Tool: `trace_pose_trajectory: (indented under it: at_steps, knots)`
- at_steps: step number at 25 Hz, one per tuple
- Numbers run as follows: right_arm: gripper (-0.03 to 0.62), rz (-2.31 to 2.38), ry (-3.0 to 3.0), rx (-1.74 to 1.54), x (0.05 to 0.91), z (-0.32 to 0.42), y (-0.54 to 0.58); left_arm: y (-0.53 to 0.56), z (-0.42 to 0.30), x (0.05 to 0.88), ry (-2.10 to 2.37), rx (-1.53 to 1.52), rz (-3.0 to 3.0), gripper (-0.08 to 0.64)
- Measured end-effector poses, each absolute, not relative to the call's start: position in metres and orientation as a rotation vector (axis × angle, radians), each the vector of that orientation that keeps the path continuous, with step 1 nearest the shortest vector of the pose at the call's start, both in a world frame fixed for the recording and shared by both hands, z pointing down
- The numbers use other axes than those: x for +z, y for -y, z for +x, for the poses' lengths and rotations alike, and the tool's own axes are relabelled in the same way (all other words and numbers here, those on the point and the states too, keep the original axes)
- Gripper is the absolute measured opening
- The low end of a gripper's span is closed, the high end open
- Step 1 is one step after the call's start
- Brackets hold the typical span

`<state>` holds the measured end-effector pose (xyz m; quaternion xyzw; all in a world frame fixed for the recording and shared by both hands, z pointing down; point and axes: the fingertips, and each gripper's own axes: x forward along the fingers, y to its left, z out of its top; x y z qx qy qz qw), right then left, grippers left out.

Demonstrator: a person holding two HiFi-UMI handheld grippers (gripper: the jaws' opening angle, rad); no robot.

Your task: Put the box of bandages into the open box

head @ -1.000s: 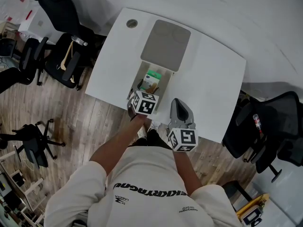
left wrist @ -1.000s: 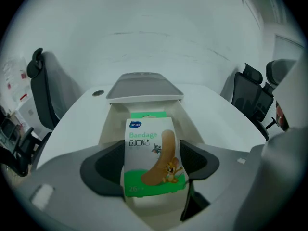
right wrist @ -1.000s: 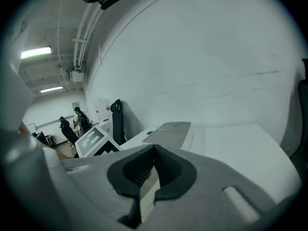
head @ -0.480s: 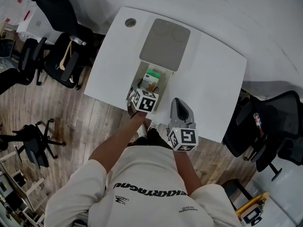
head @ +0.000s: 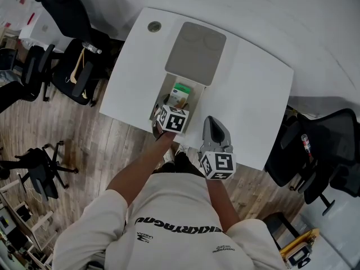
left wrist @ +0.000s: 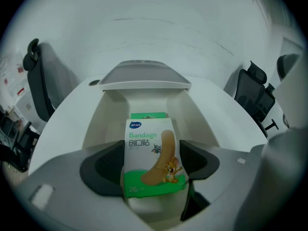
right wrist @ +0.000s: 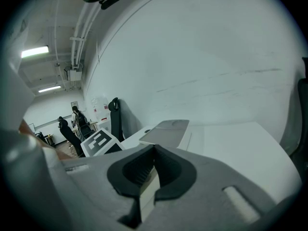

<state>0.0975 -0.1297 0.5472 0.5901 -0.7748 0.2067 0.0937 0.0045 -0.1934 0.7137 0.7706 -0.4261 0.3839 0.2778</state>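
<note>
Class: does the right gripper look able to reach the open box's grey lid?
Probably yes. The right gripper, shut and empty, has only bare table between it and the lid; the left gripper is at the open box's near end, off that path.

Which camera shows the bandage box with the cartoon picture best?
The left gripper view. The box of bandages fills its middle, printed front facing the camera, between the left gripper's jaws. The head view shows only a small green-and-white bit inside the open box. The right gripper view doesn't show it.
</note>
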Motion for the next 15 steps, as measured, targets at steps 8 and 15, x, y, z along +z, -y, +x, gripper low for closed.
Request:
trace_pose_trajectory:
  at_steps: [8,15]
  knots:
    - [-0.002,1.75,2.294,0.621,0.548,0.0969,0.1304,0.1927,0.0047,0.7181,1.138,1.031,2.039,0.36]
    - [-0.002,1.751,2.287,0.631,0.551,0.098,0.1301,0.1926,0.0062,0.7214,1.134,1.041,2.018,0.359]
